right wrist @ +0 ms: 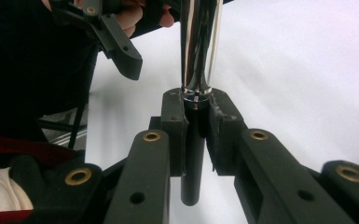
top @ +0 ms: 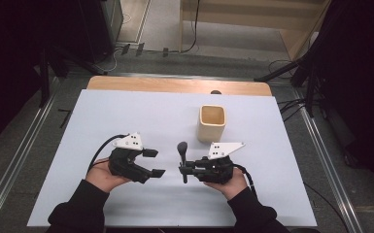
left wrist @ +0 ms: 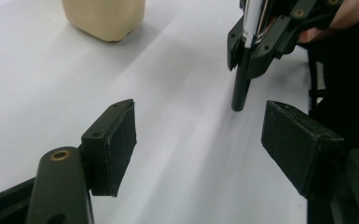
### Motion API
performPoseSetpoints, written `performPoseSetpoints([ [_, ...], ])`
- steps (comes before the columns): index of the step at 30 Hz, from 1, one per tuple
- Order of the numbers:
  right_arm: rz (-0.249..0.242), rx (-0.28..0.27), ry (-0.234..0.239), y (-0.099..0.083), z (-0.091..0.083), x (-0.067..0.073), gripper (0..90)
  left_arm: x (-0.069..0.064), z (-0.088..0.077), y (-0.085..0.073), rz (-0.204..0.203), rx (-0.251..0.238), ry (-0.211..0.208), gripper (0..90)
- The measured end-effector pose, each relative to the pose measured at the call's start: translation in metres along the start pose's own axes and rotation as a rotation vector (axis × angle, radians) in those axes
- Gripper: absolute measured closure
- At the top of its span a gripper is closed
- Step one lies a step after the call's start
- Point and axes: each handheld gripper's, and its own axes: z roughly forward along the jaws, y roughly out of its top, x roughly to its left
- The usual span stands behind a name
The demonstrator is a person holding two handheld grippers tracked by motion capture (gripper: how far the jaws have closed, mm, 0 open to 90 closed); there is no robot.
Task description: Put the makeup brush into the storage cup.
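1. High view: right gripper [top: 183, 168] is clamping a utensil [top: 182, 148] over the table [top: 126, 111], near the cup [top: 212, 123].
2. Left gripper [top: 155, 162] is gaping, empty.
3. Next, probably, lifting it into the cup.

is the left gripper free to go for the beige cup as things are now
Probably yes. The left gripper is open and holds nothing, and bare white table lies between it and the beige cup. The right gripper, clamping a utensil, sits off to the side.
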Motion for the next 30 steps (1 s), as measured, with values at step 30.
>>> performPoseSetpoints([
  [30,0.003,-0.015,-0.04,0.003,-0.01,-0.002,79.3,-0.001,-0.019,-0.023,0.015,0.0,0.175,27.0],
])
